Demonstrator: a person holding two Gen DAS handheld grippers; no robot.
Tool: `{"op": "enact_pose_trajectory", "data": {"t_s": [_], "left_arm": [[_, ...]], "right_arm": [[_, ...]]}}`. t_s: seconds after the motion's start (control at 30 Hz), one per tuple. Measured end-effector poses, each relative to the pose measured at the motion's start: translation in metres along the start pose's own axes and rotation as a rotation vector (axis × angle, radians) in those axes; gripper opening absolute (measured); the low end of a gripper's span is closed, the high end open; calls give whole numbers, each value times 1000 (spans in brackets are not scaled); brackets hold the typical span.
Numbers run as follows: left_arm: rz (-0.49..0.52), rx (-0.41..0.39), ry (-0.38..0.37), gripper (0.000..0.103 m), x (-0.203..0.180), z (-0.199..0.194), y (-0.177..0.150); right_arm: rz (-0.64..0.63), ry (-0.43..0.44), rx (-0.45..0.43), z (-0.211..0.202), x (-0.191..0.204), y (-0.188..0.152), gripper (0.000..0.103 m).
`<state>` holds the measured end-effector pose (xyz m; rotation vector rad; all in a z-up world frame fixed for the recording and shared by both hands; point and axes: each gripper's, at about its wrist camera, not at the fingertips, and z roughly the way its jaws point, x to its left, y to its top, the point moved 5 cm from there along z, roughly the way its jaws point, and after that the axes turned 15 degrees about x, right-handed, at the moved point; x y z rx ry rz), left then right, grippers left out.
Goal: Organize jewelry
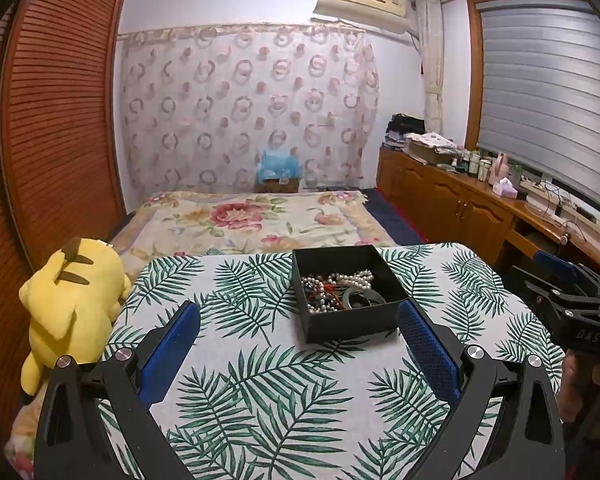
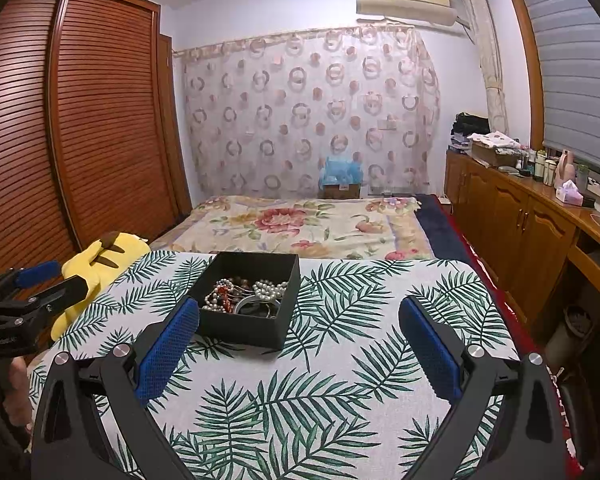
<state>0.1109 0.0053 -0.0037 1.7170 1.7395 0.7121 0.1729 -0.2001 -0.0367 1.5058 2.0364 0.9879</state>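
Note:
A black open box (image 1: 352, 322) stands on the table with a palm-leaf cloth (image 1: 260, 380). It holds a tangle of jewelry (image 1: 336, 286): pearl strands, dark and red beads, a bangle. In the right wrist view the box (image 2: 240, 330) and its jewelry (image 2: 246, 294) sit left of centre. My left gripper (image 1: 298, 314) is open and empty, just short of the box. My right gripper (image 2: 300, 314) is open and empty, its left finger (image 2: 168, 350) beside the box's near corner. Each gripper shows at the edge of the other view, the right (image 1: 568, 296) and the left (image 2: 32, 288).
A yellow plush toy (image 1: 76, 300) lies at the table's left edge. Behind the table is a bed with a floral blanket (image 1: 244, 220). A slatted wooden wardrobe (image 1: 56, 120) stands at left. A long wooden cabinet (image 1: 472, 204) with clutter runs along the right wall.

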Motion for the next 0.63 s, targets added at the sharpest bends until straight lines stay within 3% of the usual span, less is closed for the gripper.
{"op": "enact_pose_trajectory", "data": {"t_s": [0.63], "left_arm": [[-1,2,-1,95,-2,0,-1]], "right_arm": [[0,1,-1,-1,0,-1,101]]}}
